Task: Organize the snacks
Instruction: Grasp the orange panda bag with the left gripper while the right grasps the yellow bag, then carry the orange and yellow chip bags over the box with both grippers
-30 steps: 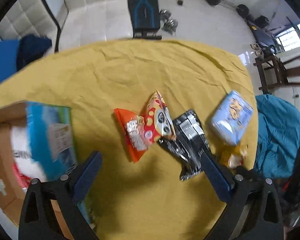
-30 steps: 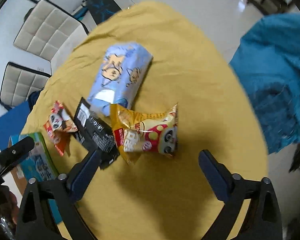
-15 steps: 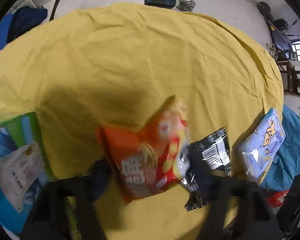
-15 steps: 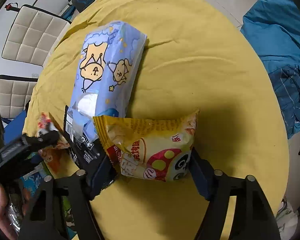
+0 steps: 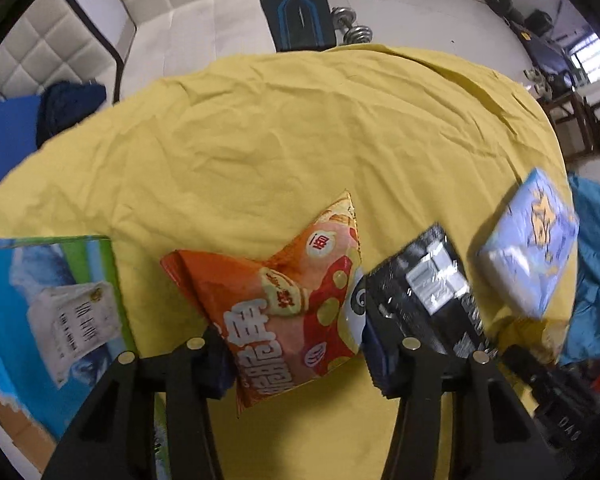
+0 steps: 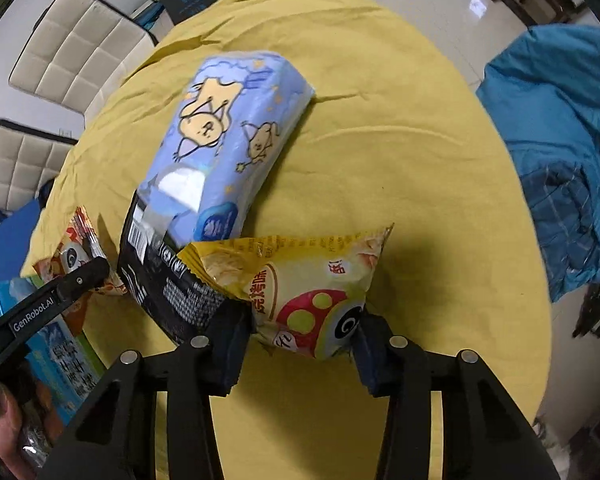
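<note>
In the left wrist view my left gripper is shut on the orange-red snack bag, its near end pinched between the fingers. Right of it lie a black packet and a light-blue pack with cartoon animals. In the right wrist view my right gripper is shut on the yellow snack bag, which overlaps the black packet. The blue pack lies beyond it. The left gripper and the orange bag show at the far left.
A cardboard box with a blue-green flap stands at the left on the yellow tablecloth. White padded chairs and gym weights are beyond the table. A teal cloth hangs at the right. A hand holds the left gripper.
Both grippers came down from open above the table and closed, the left on the orange-red bag, the right on the yellow bag.
</note>
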Demonstrator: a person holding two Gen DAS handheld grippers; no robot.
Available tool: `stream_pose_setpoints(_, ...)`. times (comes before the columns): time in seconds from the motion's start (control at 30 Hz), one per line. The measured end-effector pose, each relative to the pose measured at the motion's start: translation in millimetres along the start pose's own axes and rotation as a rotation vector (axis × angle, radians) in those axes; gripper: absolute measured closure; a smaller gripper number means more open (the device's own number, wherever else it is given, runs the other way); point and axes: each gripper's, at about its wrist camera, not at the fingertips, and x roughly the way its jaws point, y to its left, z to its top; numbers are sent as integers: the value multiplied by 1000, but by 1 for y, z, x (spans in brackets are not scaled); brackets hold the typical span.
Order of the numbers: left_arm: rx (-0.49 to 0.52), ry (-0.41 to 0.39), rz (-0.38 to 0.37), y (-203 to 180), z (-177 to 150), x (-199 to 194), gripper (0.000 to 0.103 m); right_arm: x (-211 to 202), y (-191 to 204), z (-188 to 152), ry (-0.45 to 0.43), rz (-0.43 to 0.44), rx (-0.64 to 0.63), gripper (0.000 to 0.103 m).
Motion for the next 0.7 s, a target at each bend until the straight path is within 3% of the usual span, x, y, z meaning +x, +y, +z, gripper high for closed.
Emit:
stream_pose_setpoints(0.2,65,-77,28,-27,-48,-27,55,-18,10,-18,-53,-72,-100,56)
stream_pose_setpoints(0.47,86,-78,-9,-39,-89,-36,55,-31,17,-57,-81,-136,-186,56)
stream_pose_setpoints(0.7,57,-60,-31,-35,-120,-28,55,-21,17,-85,-54,-160,-219,57)
